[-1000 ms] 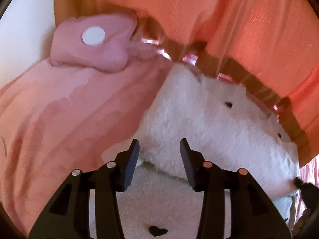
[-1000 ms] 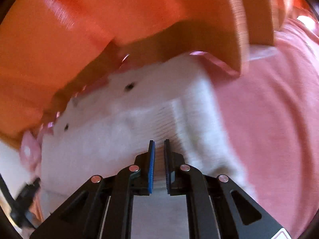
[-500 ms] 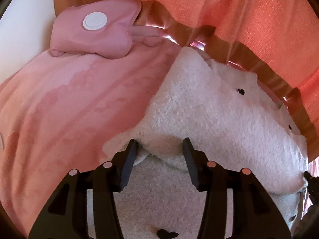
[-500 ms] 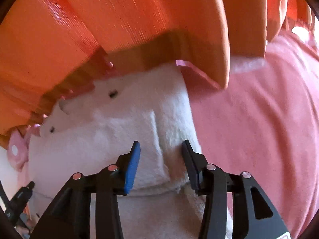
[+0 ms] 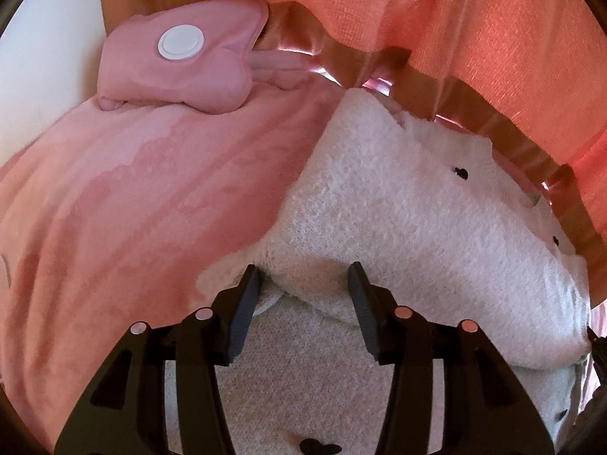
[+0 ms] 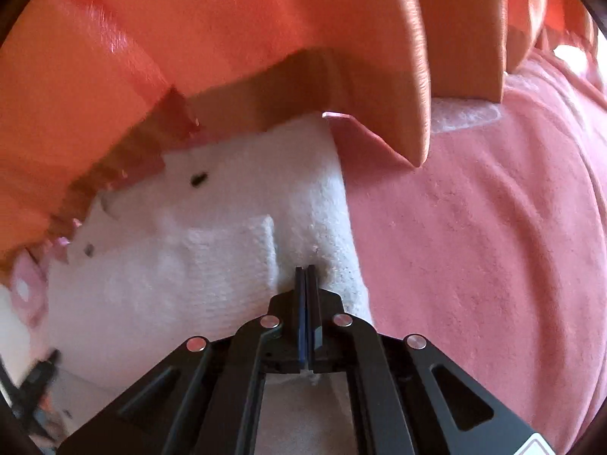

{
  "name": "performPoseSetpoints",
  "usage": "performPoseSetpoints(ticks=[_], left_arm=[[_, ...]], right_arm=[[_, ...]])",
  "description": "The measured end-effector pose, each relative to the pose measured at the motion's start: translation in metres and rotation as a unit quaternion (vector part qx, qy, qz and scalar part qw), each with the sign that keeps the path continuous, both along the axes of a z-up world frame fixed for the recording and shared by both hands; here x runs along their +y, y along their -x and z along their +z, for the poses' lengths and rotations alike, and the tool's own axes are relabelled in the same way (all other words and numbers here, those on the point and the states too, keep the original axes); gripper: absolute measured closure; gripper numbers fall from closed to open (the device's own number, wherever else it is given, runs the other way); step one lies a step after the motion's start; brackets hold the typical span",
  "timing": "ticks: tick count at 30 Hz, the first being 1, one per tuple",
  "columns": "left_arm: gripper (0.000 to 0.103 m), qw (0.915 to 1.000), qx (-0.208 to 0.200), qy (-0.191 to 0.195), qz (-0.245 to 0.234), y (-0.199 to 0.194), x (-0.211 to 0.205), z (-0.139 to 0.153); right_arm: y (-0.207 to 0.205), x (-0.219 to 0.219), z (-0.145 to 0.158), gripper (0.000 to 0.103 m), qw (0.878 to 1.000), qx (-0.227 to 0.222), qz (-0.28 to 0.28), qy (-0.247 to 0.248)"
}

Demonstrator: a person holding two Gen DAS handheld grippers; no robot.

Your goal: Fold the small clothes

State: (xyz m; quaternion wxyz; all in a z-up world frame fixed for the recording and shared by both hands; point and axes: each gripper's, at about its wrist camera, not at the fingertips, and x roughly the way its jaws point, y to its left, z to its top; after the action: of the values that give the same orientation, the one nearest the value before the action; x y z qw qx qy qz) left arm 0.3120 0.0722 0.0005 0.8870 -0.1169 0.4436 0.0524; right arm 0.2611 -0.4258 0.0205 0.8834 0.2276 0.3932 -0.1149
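Note:
A white fuzzy knit garment (image 5: 398, 212) with small black hearts lies folded over on a pink blanket (image 5: 125, 220). My left gripper (image 5: 303, 284) is open, its jaws apart on either side of the garment's folded edge. In the right wrist view the same white garment (image 6: 227, 250) fills the middle. My right gripper (image 6: 305, 273) has its jaws pressed together at the garment's right edge; whether cloth is pinched between them I cannot tell.
An orange curtain (image 5: 455, 19) hangs right behind the garment, also in the right wrist view (image 6: 189, 38). A pink pouch (image 5: 182, 64) with a white round cap lies at the back left. The pink blanket (image 6: 474, 246) stretches to the right.
My right gripper opened half a second ago and has now shut at the garment's right edge. The left gripper stayed open and moved in slightly on the fold.

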Motion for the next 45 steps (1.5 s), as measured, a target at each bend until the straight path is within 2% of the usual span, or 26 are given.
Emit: performPoseSetpoints(ticks=[2, 4, 6, 7, 8, 9, 10, 13, 15, 17, 19, 22, 24, 26, 30, 31, 32, 33, 34, 35, 36, 37, 38, 40, 43, 45], left_arm=[[0.056, 1.0, -0.002, 0.005, 0.002, 0.001, 0.002, 0.003], [0.055, 1.0, -0.002, -0.002, -0.005, 0.009, 0.003, 0.01], [0.043, 0.9998, -0.002, 0.006, -0.017, 0.026, 0.009, 0.02], [0.028, 0.9997, 0.0, 0.014, -0.02, 0.039, 0.015, 0.025], [0.02, 0.9995, 0.0, 0.023, -0.021, 0.049, 0.02, 0.028], [0.019, 0.9989, -0.003, 0.039, -0.027, 0.068, 0.03, 0.032], [0.016, 0.9984, -0.001, 0.047, -0.033, 0.087, 0.039, 0.034], [0.014, 0.9975, 0.022, 0.043, -0.052, 0.136, 0.061, 0.026], [0.014, 0.9956, 0.056, 0.05, -0.056, 0.166, 0.077, 0.011], [0.014, 0.9902, 0.095, 0.088, -0.051, 0.187, 0.089, -0.007], [0.013, 0.9828, 0.102, 0.154, -0.013, 0.205, 0.104, -0.012], [0.009, 0.978, 0.097, 0.185, -0.003, 0.218, 0.106, -0.009], [0.008, 0.9814, 0.101, 0.162, -0.016, 0.227, 0.095, -0.016], [0.008, 0.9905, 0.083, 0.101, -0.042, 0.237, 0.078, -0.015], [0.007, 0.9924, 0.077, 0.068, -0.067, 0.249, 0.064, -0.019], [0.009, 0.9931, 0.071, 0.064, -0.067, 0.251, 0.063, -0.019], [0.016, 0.9936, 0.065, 0.071, -0.059, 0.253, 0.067, -0.018], [0.022, 0.9937, 0.062, 0.078, -0.052, 0.254, 0.072, -0.017], [0.045, 0.9933, 0.055, 0.092, -0.044, 0.255, 0.079, -0.014], [0.082, 0.9916, 0.054, 0.108, -0.048, 0.254, 0.082, -0.012], [0.096, 0.9858, 0.065, 0.145, -0.054, 0.252, 0.088, -0.013], [0.095, 0.9812, 0.069, 0.172, -0.052, 0.252, 0.094, -0.011], [0.095, 0.9808, 0.061, 0.178, -0.052, 0.255, 0.098, -0.004], [0.096, 0.9837, 0.04, 0.163, -0.065, 0.262, 0.098, 0.012], [0.097, 0.9804, 0.013, 0.176, -0.087, 0.281, 0.1, 0.041], [0.098, 0.9805, -0.002, 0.167, -0.103, 0.299, 0.101, 0.058]], right_arm=[[0.01, 0.008, 0.025, 0.096, 0.999, -0.029, 0.002, 0.022], [0.024, 0.015, 0.039, 0.094, 0.999, -0.034, 0.011, 0.021], [0.053, 0.022, 0.05, 0.088, 0.999, -0.034, 0.017, 0.008], [0.066, 0.026, 0.053, 0.073, 0.999, -0.033, 0.023, 0.006], [0.093, 0.031, 0.054, 0.063, 0.999, -0.032, 0.025, 0.01], [0.117, 0.033, 0.054, 0.04, 0.999, -0.031, 0.022, 0.018], [0.133, 0.036, 0.051, 0.031, 0.999, -0.03, 0.02, 0.024], [0.194, 0.041, 0.028, 0.031, 0.999, 0.018, 0.029, 0.035], [0.232, 0.038, 0.007, 0.031, 0.998, 0.058, 0.015, 0.011], [0.253, 0.03, 0.002, 0.031, 0.996, 0.076, -0.012, -0.046], [0.265, 0.026, 0.006, 0.025, 0.994, 0.044, 0.0, -0.103], [0.274, 0.034, -0.008, 0.024, 0.992, 0.069, -0.009, -0.106], [0.277, 0.037, -0.022, 0.024, 0.987, 0.088, -0.012, -0.13], [0.279, 0.047, -0.033, 0.023, 0.984, 0.094, 0.001, -0.151], [0.277, 0.07, -0.032, 0.022, 0.992, 0.094, 0.021, -0.081], [0.276, 0.073, -0.033, 0.03, 0.993, 0.094, 0.021, -0.068], [0.274, 0.075, -0.032, 0.037, 0.994, 0.092, 0.019, -0.058], [0.273, 0.074, -0.032, 0.056, 0.994, 0.09, 0.017, -0.056], [0.273, 0.073, -0.033, 0.082, 0.994, 0.085, 0.014, -0.062], [0.275, 0.069, -0.031, 0.09, 0.994, 0.071, 0.012, -0.082], [0.278, 0.064, -0.027, 0.09, 0.993, 0.055, 0.011, -0.1], [0.285, 0.062, -0.017, 0.091, 0.994, 0.033, 0.009, -0.107], [0.29, 0.062, -0.009, 0.092, 0.995, 0.017, 0.012, -0.102], [0.302, 0.061, 0.01, 0.094, 0.995, -0.011, 0.021, -0.092], [0.334, 0.064, 0.041, 0.097, 0.997, -0.04, 0.039, -0.057], [0.353, 0.061, 0.051, 0.098, 0.997, -0.045, 0.047, -0.047]])
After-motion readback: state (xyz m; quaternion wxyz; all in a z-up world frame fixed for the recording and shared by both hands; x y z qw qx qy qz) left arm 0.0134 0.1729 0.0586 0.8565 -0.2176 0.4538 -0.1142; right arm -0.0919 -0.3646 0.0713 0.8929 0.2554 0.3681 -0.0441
